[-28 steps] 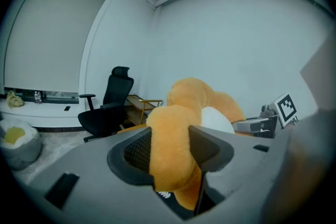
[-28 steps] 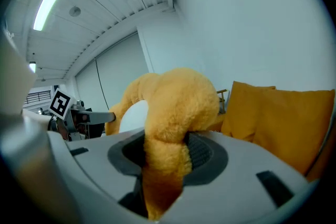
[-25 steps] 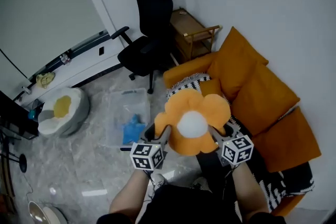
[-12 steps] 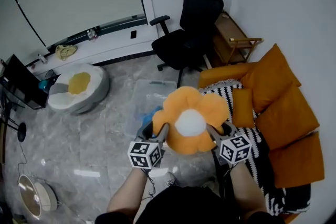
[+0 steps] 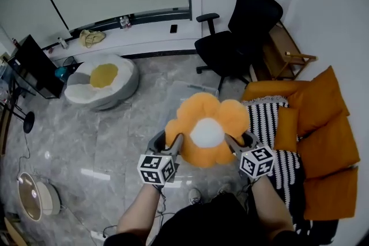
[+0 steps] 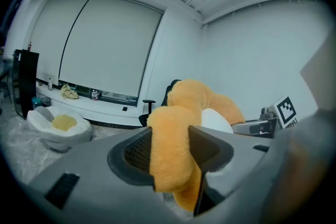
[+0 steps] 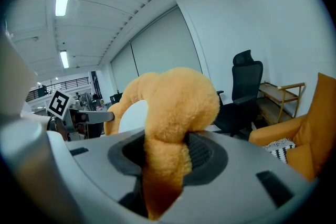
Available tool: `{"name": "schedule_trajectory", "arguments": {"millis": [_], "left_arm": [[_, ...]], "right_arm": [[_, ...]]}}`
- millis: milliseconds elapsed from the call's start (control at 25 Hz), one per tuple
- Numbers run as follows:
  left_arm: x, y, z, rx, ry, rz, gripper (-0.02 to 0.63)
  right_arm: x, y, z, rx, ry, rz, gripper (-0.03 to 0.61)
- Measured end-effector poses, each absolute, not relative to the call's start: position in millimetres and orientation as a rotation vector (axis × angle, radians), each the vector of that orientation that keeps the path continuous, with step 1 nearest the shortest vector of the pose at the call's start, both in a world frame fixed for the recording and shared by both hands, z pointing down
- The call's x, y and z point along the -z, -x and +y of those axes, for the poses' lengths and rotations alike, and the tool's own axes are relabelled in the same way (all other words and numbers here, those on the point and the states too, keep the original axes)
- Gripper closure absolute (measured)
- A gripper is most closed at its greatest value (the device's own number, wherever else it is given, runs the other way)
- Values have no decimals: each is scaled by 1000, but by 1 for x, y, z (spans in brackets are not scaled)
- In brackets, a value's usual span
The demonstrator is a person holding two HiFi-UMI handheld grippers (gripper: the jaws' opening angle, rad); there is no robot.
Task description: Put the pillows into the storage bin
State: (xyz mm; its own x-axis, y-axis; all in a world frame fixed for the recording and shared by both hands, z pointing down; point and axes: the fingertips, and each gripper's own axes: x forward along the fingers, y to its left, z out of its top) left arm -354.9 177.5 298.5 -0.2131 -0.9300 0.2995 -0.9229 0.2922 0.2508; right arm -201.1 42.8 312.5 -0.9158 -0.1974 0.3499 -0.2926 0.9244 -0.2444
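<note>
Left gripper (image 5: 172, 146): clenched on one petal of the flower pillow (image 5: 206, 129). In the left gripper view the orange plush fills the gap between the jaws and is squeezed by both.
Right gripper (image 5: 235, 144): clenched on the opposite petal. In the right gripper view the plush bulges out above the jaws and hangs below them.
Flower pillow: orange petals around a round white centre. It is held in the air between the two grippers, in front of the person and above the floor (image 5: 121, 129).
Storage bin (image 5: 184, 91): clear plastic, standing on the grey marble floor beyond the pillow in the head view. Its near part is hidden behind the petals, so its contents cannot be made out.
Office chair (image 5: 245, 29): black, just beyond the storage bin, towards the right wall.
Side table (image 5: 287, 53): wooden, against the wall beside the office chair.
Sofa (image 5: 326, 129): orange, at the right edge — a black-and-white striped throw (image 5: 266, 123) covers the seat.
Small pillow (image 5: 286, 129): orange, lying on the striped throw, against the back cushions.
Floor cushion (image 5: 102, 80): white with a yellow centre, on the floor at the left, well apart from the storage bin.
</note>
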Motion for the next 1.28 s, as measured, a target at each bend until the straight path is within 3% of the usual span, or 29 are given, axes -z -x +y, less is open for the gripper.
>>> {"name": "schedule_trajectory", "arguments": {"millis": [640,1280], "left_arm": [[-336,451,144,-1,-1359,-2269,416],[-379,491,47,-52,-1307,-2207,416]], "right_arm": [[-363,327,-17,-516,-78,-2684,413],[-416,362,-111,-632,-102,-2604,413]]}}
